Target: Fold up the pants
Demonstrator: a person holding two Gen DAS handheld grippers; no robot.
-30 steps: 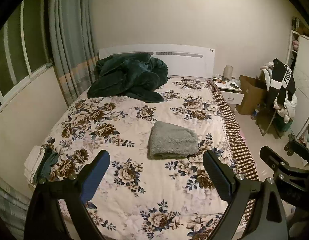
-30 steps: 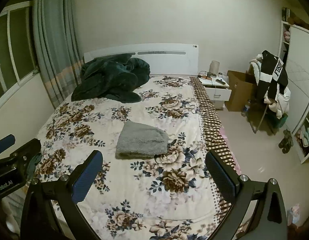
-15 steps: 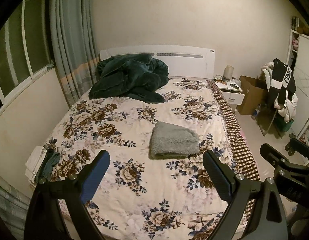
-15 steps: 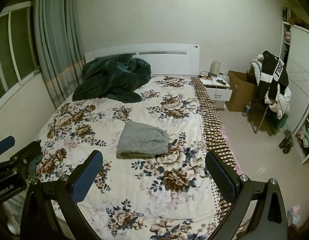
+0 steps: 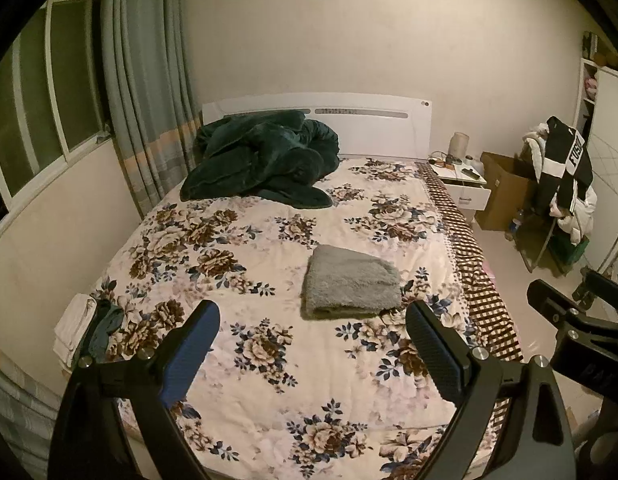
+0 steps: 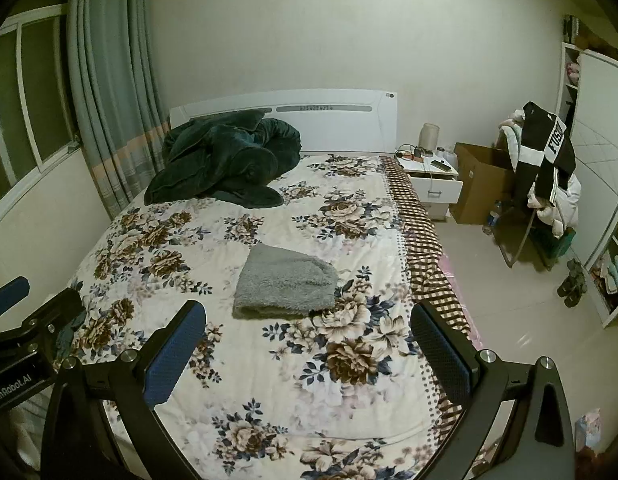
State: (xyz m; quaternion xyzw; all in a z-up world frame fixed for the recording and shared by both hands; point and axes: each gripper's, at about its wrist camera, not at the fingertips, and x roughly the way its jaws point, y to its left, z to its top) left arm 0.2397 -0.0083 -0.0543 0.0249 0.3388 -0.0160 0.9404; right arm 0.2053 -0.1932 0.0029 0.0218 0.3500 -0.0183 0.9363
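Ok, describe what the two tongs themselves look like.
Both are black, Y-shaped frames with silver bolts. The left tongs and right tongs each carry long fingers faced with textured pads, blue on one side, dark on the other. White "GenRobot.AI" lettering marks the left body in the right view.

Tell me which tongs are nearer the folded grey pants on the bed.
Too close to call. The left tongs and right tongs both hang open above the bed's foot, well short of the folded grey pants; neither touches them.
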